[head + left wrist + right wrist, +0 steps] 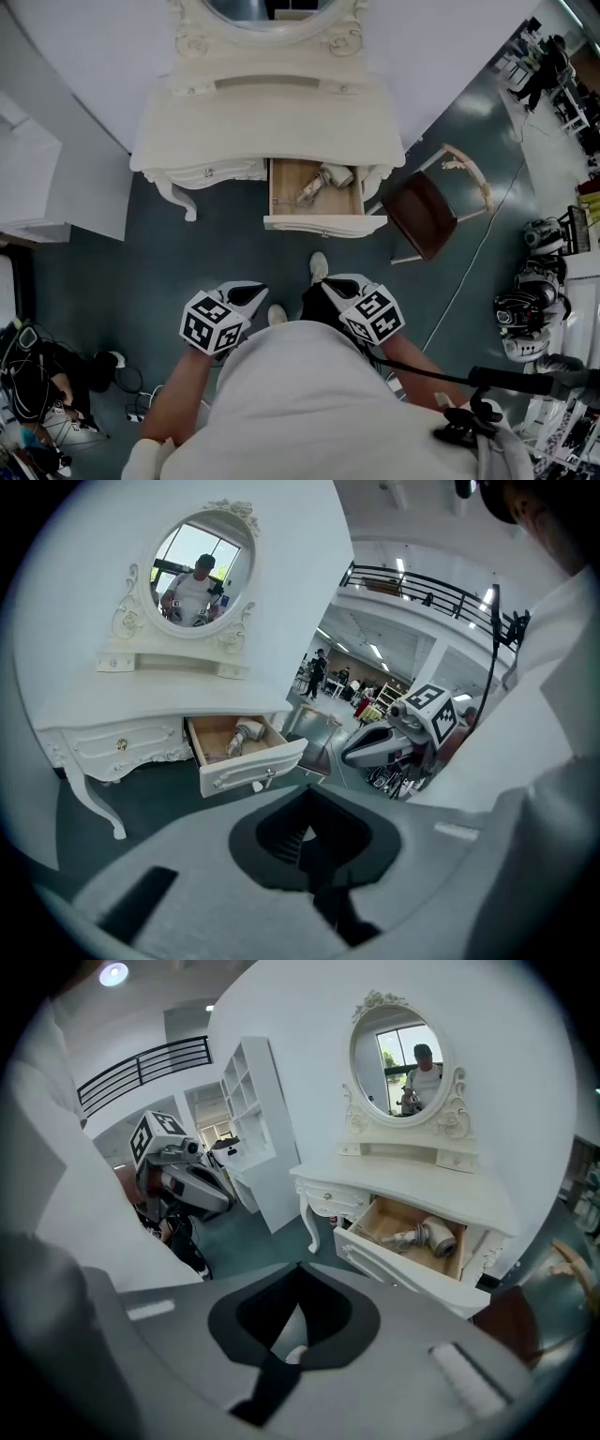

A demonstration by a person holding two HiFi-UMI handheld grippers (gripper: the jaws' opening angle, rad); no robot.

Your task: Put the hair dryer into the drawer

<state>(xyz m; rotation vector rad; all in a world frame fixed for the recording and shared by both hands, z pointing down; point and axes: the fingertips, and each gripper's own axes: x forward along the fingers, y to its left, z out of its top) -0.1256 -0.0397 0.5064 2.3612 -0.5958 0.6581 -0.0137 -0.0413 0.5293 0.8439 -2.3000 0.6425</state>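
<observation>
Left gripper (251, 293): jaws pressed together, nothing between them, held low and close against the person's white shirt (309, 403), marker cube (214, 323) facing up. Right gripper (330, 287): jaws likewise together and empty, level with the left one and just beside it, with its own cube (375, 314) turned up too. Both pointing forward at the dressing table (272, 122).

Straight ahead of the two grippers and well apart from them, a drawer (323, 223) pulled out of the table's right half, wooden inside, white front with a small handle. Inside it, the hair dryer (323, 181), lying on its side on the drawer bottom, body toward the back right corner, handle slanting toward the front left. Not touched by either gripper.

Ahead and to the left of the left gripper, the table's other drawer (208, 172), closed. Above the tabletop, farther off than the drawer, an oval mirror (401, 1049) in a carved white frame, with the reflection of a person in a white shirt.

Ahead and to the right of the right gripper, beside the open drawer, a chair (427, 214) with a dark brown seat and pale frame, turned at an angle to the table. Between the grippers and the drawer, on the dark green floor (216, 253), one white shoe (319, 266); a second shoe tip (277, 314) right between the two grippers. Off to the left of the table in the right gripper view, a tall white shelf unit (258, 1119)
</observation>
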